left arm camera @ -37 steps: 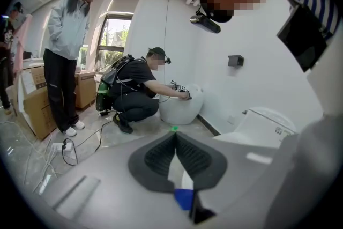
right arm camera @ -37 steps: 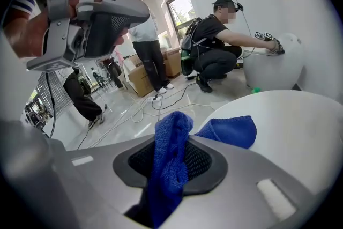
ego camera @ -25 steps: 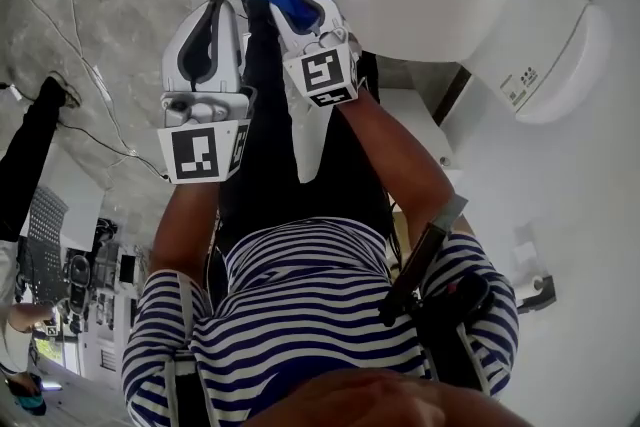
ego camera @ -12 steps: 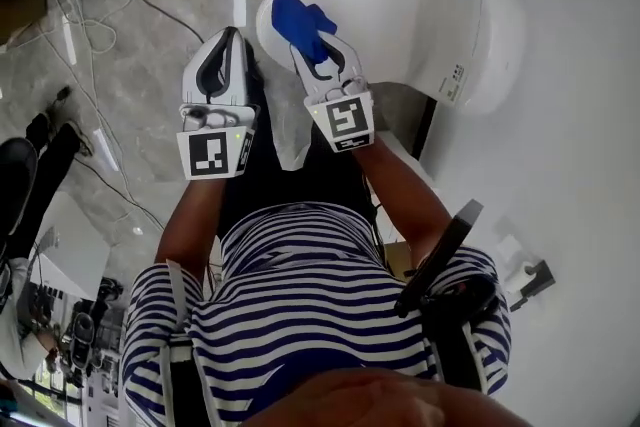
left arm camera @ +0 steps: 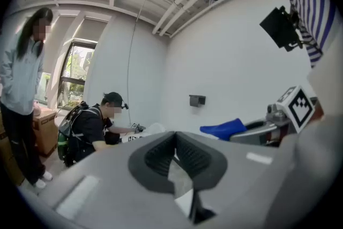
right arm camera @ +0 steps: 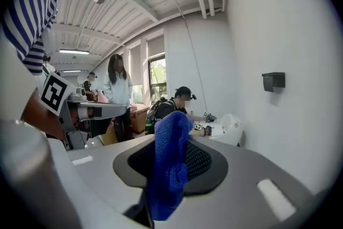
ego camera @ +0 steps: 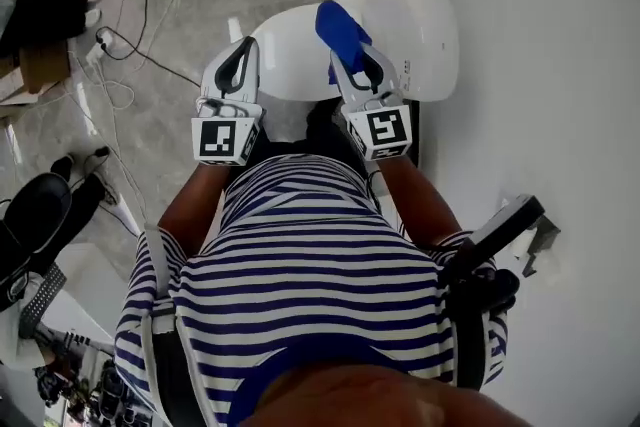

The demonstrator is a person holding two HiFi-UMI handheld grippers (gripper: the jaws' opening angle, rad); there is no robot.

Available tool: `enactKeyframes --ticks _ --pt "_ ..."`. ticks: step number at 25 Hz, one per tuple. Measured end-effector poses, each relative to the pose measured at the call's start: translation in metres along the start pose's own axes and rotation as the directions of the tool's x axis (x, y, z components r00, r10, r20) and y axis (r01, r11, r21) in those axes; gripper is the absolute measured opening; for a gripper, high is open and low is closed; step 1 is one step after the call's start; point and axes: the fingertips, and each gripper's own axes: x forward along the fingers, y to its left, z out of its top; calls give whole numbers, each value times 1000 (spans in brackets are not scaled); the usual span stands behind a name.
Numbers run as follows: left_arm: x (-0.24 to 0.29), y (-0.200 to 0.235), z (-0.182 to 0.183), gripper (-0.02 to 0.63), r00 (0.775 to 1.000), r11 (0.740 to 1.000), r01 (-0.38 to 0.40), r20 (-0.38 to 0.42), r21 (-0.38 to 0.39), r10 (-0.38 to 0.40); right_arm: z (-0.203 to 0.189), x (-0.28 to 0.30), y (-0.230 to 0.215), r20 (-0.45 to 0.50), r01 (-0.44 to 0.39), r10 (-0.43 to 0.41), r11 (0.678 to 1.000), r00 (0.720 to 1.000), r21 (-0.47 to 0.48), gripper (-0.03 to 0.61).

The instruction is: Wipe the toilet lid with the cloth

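Observation:
The white toilet lid (ego camera: pixel 410 35) lies shut against the white wall, straight ahead of the person in the head view. My right gripper (ego camera: pixel 350 65) is shut on a blue cloth (ego camera: pixel 338 28), which it holds over the lid's middle. In the right gripper view the cloth (right arm camera: pixel 169 169) hangs between the dark pads of the right gripper (right arm camera: pixel 171 139). My left gripper (ego camera: pixel 241 55) hovers at the lid's left edge. Its jaws meet at the tips with nothing between them, as the left gripper view shows (left arm camera: pixel 174 139). That view also catches the cloth (left arm camera: pixel 225 128) to the right.
Cables (ego camera: pixel 125 65) trail over the grey marble floor left of the toilet. A white wall (ego camera: pixel 540 65) runs close along the right side. A crouching person (left arm camera: pixel 91 126) works at another toilet and a standing person (left arm camera: pixel 21 78) watches.
Both grippers have moved with the person toward the toilet. The cloth, still in the right gripper, has gone from the lid's near left edge to above its middle.

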Motion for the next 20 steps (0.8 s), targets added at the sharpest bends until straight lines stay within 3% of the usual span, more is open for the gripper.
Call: enactKeyframes --ticks 6,13,20 --pt "5 -16 79 2 993 994 60 101 90 -69 72 -41 -24 128 115 -113 993 985 -5 115" --pt "-16 -33 121 2 983 991 75 156 115 -93 109 -85 -23 214 188 -188 982 959 23 115" --pt "-20 -44 128 2 981 988 71 172 136 -94 117 -106 -23 286 218 -213 976 934 16 114"
